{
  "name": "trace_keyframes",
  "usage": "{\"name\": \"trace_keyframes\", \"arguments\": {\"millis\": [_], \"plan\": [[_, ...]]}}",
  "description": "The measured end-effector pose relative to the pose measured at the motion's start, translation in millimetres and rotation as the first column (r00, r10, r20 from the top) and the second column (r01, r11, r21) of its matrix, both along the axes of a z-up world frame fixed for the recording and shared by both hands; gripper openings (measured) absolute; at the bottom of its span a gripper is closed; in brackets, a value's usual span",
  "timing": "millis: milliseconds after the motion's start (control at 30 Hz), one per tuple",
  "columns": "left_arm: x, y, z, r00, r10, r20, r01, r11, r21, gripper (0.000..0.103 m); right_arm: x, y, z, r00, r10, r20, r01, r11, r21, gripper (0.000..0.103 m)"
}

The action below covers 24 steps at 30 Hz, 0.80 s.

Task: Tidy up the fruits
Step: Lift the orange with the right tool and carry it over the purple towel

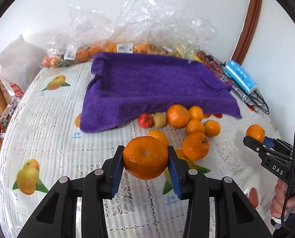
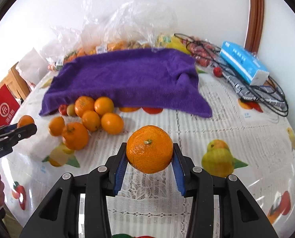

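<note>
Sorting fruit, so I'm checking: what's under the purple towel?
At the purple terry towel's front edge, only printed tablecloth fruit pictures peek out. Whatever lifts its middle is covered.

Tablecloth [image 2: 217,127] bare ahead; orange pile [image 2: 92,119], purple towel [image 2: 127,79] block left.

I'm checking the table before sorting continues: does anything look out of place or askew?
The purple towel lies rumpled and crooked, its front edge draped over loose fruit. A tangle of black cables sprawls under the blue box near the fruit.
</note>
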<state>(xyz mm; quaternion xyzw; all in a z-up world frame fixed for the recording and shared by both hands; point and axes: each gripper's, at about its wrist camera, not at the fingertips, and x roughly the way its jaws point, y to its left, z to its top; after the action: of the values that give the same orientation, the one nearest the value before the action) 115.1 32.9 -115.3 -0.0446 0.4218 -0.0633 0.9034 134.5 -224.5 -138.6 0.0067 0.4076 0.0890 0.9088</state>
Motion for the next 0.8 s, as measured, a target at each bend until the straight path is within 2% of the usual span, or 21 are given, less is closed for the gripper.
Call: {"name": "trace_keyframes", "arguments": {"millis": [433,533,633,800], "plan": [[6.0,11.5,45.2,0.998,0.035,0.050,-0.034,0.999,-0.014,0.039,10.2,13.1,63.5,0.994,0.030,0.103,-0.031,1.000,0.006,0.043],[16.4,11.3,54.4,0.997,0.045,0.060,-0.045,0.999,-0.011,0.039,20.6,14.5,73.4,0.993,0.035,0.109,-0.036,0.999,0.012,0.043],[28.4,11.0,64.8,0.997,0.034,0.070,-0.031,0.999,-0.037,0.039,32.6,14.8,84.4,0.992,0.037,0.122,-0.039,0.999,0.013,0.043],[51.7,9.2,80.9,0.994,0.040,0.105,-0.038,0.999,-0.016,0.039,55.1,14.7,99.3,0.988,0.037,0.150,-0.038,0.999,0.004,0.043]]}}
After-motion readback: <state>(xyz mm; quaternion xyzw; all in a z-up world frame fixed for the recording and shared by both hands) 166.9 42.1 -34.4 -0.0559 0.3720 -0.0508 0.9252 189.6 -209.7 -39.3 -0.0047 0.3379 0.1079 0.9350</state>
